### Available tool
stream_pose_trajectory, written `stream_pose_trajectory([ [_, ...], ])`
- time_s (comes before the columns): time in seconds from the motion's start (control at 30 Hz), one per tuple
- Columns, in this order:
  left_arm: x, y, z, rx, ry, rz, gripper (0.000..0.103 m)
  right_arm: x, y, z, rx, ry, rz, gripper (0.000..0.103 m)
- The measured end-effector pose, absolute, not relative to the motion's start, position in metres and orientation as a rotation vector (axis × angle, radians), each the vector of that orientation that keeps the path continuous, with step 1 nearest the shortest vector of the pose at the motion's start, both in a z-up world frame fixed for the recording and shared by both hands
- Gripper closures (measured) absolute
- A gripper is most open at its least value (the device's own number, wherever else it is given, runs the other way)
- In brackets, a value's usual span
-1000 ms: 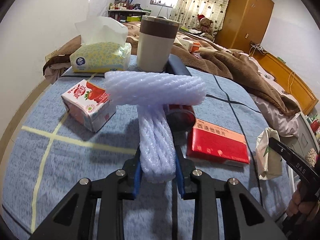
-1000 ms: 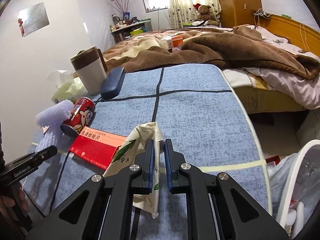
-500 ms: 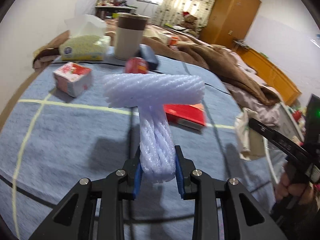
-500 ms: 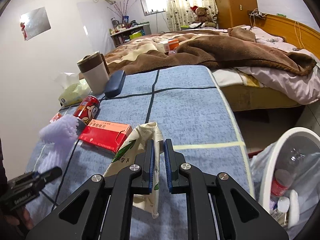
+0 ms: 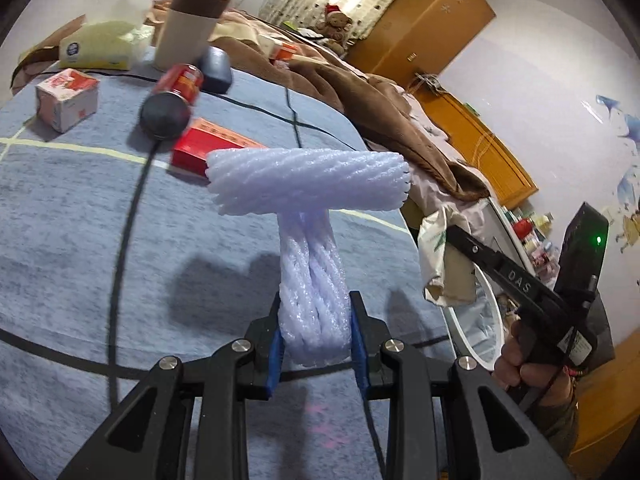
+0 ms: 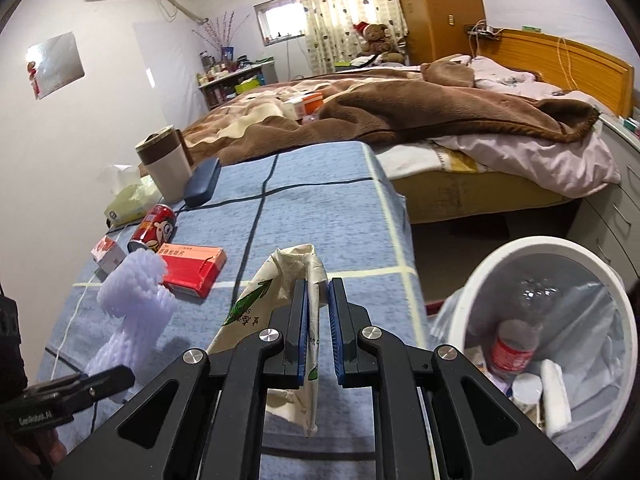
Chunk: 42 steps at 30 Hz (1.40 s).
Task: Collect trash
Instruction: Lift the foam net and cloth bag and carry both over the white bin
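My left gripper (image 5: 316, 308) is shut on a pale lilac foam net sleeve (image 5: 308, 184), bent into a T and held above the blue table cloth (image 5: 72, 216). The same foam sleeve (image 6: 136, 300) shows at the left of the right wrist view. My right gripper (image 6: 318, 292) is shut on a crumpled cream paper wrapper (image 6: 276, 276) with green print, near the table's right edge. In the left wrist view the right gripper (image 5: 452, 236) holds the wrapper (image 5: 436, 256) over a white bin's rim. The white trash bin (image 6: 520, 252) stands on the floor, right of the table, lined with a bag holding bottles.
On the table lie a red can (image 6: 154, 228), a red flat box (image 6: 192, 268), a small strawberry carton (image 5: 66, 98), a tissue box (image 5: 100, 46), a tall cup (image 6: 164, 164) and a dark case (image 6: 204, 182). A bed with a brown blanket (image 6: 400, 112) stands behind.
Both grippers have swung right with their loads, away from the cup and boxes, toward the table's right edge. The white bin has come into full view below the right gripper.
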State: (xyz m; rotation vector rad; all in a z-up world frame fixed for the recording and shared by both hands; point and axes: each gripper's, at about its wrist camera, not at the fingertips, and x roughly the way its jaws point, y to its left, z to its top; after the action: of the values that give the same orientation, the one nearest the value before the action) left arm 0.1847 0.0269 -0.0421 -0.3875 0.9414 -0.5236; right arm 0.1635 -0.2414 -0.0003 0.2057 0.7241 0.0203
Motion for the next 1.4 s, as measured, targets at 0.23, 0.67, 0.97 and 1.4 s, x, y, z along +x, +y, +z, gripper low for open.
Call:
stream_pose_trajectory([
  [0.23, 0.181, 0.012, -0.051, -0.481, 0.974, -0.616, 0.073, 0.153, -0.25, 0.006, 0.186, 0.709, -0.013, 0.093],
  [0.67, 0.172, 0.03, -0.068, -0.584, 0.997, -0.562, 0.073, 0.141, -0.25, 0.008, 0.182, 0.695, 0.001, 0.093],
  [0.97, 0.162, 0.016, -0.055, -0.517, 0.958, -0.566, 0.073, 0.128, -0.258, 0.015, 0.195, 0.672, -0.007, 0.093],
  [1.4, 0.145, -0.021, -0.013, -0.355, 0.855, -0.591, 0.073, 0.102, -0.279, 0.029, 0.218, 0.62, -0.024, 0.093],
])
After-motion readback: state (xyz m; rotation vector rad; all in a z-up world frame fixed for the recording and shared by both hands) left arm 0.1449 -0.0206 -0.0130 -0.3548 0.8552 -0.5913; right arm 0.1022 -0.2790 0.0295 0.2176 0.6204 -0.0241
